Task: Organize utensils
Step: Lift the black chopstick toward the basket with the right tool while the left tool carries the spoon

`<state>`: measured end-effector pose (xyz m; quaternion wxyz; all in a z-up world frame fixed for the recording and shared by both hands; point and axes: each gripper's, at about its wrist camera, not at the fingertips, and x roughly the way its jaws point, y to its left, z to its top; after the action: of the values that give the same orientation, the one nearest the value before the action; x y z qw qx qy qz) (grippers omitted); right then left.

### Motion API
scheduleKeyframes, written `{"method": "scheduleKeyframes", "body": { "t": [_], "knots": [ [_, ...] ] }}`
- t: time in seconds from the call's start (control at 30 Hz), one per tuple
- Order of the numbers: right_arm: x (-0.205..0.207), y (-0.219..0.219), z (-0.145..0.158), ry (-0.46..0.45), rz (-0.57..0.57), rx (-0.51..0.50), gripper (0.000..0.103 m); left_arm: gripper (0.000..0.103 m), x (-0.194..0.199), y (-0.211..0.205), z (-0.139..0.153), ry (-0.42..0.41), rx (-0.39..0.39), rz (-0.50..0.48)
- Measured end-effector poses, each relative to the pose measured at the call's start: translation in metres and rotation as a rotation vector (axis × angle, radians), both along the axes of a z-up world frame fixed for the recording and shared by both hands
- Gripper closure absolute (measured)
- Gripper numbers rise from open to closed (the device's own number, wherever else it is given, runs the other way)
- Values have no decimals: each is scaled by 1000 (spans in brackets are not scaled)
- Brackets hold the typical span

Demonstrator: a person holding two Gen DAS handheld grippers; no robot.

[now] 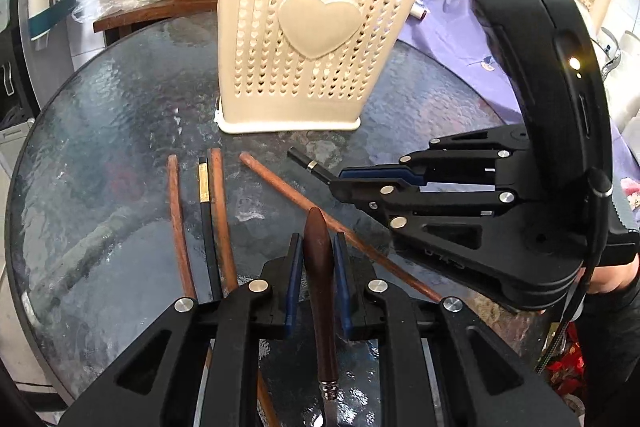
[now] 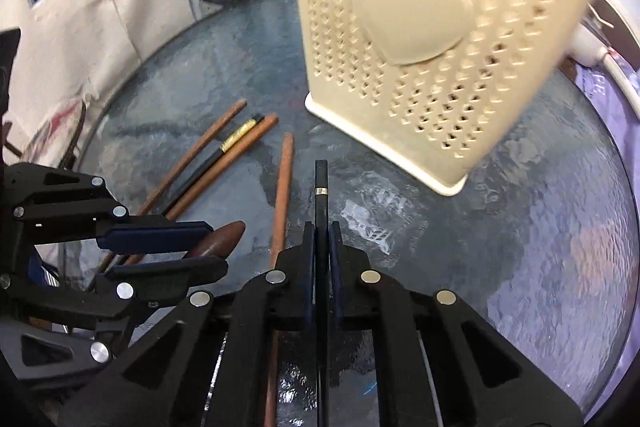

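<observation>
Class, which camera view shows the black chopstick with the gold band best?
The left wrist view: the black chopstick with the gold band lies unobstructed between two brown chopsticks. The right wrist view shows it smaller and farther off.

The holder (image 2: 440, 39) was blurred, its top cut off at twelve o'clock; the knife's blade (image 1: 329, 407) ran off at six.
</observation>
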<state>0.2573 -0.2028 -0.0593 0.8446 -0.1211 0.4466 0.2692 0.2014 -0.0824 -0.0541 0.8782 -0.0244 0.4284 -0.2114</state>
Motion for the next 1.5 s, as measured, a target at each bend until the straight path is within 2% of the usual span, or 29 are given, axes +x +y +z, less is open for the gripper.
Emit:
{"method": "scheduleKeyframes", "body": {
  "t": [0.3, 0.67, 0.93, 1.5],
  "knots": [
    [-34, -33, 45, -138, -81, 136, 95, 88, -18, 2, 30, -78, -22, -12],
    [-59, -64, 87, -217, -159, 320, 95, 88, -33, 4, 61, -170, -25, -27],
    [-72, -73, 113, -274, -177, 378, 95, 88, -41, 10, 80, -217, -34, -36],
    [-75, -74, 139, -322, -180, 441, 95, 88, -42, 15, 105, -268, -59, -40]
  ]
}}
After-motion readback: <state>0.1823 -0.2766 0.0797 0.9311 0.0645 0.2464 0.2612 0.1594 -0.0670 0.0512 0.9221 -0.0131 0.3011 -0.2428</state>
